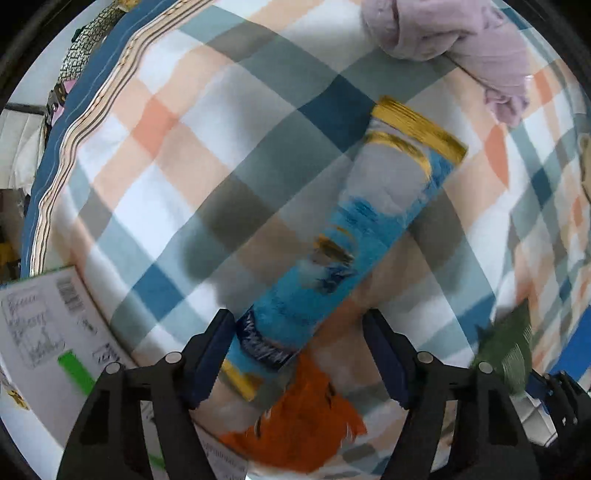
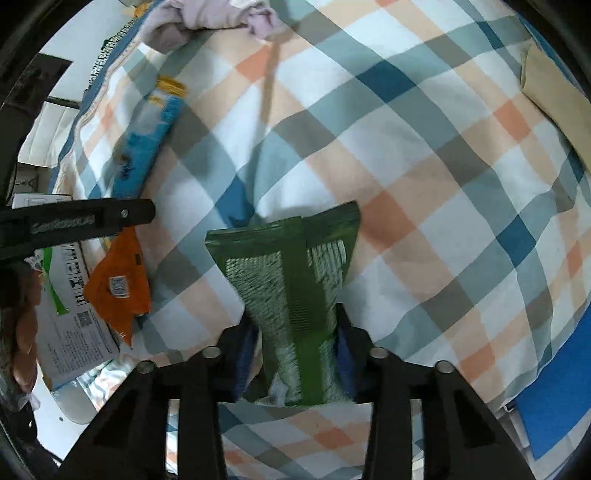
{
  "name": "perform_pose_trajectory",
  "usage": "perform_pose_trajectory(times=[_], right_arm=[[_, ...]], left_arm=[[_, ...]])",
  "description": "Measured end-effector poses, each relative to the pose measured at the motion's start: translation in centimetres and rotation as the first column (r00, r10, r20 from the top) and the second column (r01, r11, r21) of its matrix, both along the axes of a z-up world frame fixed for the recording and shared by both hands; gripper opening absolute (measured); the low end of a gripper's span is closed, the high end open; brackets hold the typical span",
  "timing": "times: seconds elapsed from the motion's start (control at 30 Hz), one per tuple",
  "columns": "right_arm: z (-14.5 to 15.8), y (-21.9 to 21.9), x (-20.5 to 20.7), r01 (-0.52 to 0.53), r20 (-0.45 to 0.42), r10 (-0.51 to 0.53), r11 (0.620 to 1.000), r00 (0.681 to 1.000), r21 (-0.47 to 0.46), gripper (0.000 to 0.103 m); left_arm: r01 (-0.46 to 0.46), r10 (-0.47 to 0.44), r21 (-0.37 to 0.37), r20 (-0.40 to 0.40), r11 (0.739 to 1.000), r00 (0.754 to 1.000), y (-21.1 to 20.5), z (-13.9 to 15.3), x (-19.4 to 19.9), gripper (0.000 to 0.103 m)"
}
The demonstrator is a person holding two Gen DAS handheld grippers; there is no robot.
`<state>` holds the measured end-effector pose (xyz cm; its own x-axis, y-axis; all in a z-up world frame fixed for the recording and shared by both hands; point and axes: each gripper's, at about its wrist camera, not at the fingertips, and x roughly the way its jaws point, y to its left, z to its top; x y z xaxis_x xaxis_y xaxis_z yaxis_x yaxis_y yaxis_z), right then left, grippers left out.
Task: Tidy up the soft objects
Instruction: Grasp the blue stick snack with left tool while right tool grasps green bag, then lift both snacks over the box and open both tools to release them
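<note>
A long blue, white and gold soft packet (image 1: 369,221) lies on the plaid bedding (image 1: 207,155), its near end between the fingers of my left gripper (image 1: 299,354), which is open above it. An orange packet (image 1: 306,417) lies just below, partly over a white box (image 1: 44,332). My right gripper (image 2: 295,354) is shut on a green packet (image 2: 295,280) and holds it over the bedding (image 2: 424,184). The blue packet (image 2: 147,136) and orange packet (image 2: 118,280) show at the left of the right wrist view, with the left gripper's finger (image 2: 92,218) above the orange one.
A crumpled pink cloth (image 1: 461,33) lies at the far edge of the bed; it also shows in the right wrist view (image 2: 210,18). A beige pillow (image 2: 554,92) sits at the far right. A blue sheet (image 2: 554,406) lies at the near right. The white printed box (image 2: 70,321) stands left.
</note>
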<state>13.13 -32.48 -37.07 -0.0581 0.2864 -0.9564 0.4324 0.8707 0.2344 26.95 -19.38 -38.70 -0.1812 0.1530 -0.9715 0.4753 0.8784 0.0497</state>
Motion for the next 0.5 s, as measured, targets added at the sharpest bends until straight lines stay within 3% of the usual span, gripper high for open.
perform_pose_trajectory(times=[0.07, 0.17, 0.23, 0.3, 0.43, 0.5], right_arm=[[-0.5, -0.4, -0.1, 0.015, -0.004, -0.014, 0.999, 1.0, 0.029, 0.062], [-1.3, -0.5, -0.1, 0.028, -0.025, -0.027, 0.998, 0.999, 0.059, 0.065], [-1.9, 0.0, -0.3, 0.025, -0.041, -0.023, 0.998, 0.999, 0.061, 0.065], [-2.5, 0.2, 0.0, 0.026, -0.053, -0.023, 0.997, 0.998, 0.068, 0.065], [-2.6, 0.3, 0.7, 0.03, -0.052, -0.027, 0.998, 0.998, 0.06, 0.065], [-2.7, 0.9, 0.8, 0.025, -0.055, -0.022, 0.998, 0.998, 0.049, 0.064]], left_arm=[[-0.006, 0.006, -0.004, 0.0, 1.0, 1.0, -0.2, -0.3, 0.1, 0.069], [-0.013, 0.012, -0.031, -0.003, 0.999, 1.0, -0.4, 0.0, 0.2, 0.051], [-0.016, 0.016, -0.041, -0.002, 0.999, 1.0, -0.3, 0.6, 0.3, 0.032], [-0.009, 0.009, -0.05, -0.005, 0.999, 1.0, -0.6, 0.8, 0.1, 0.024], [0.04, -0.04, -0.032, 0.006, 0.999, 0.999, -1.7, 0.3, -0.4, 0.027], [0.017, -0.017, -0.04, 0.002, 0.999, 1.0, -2.0, 0.1, -0.3, 0.027]])
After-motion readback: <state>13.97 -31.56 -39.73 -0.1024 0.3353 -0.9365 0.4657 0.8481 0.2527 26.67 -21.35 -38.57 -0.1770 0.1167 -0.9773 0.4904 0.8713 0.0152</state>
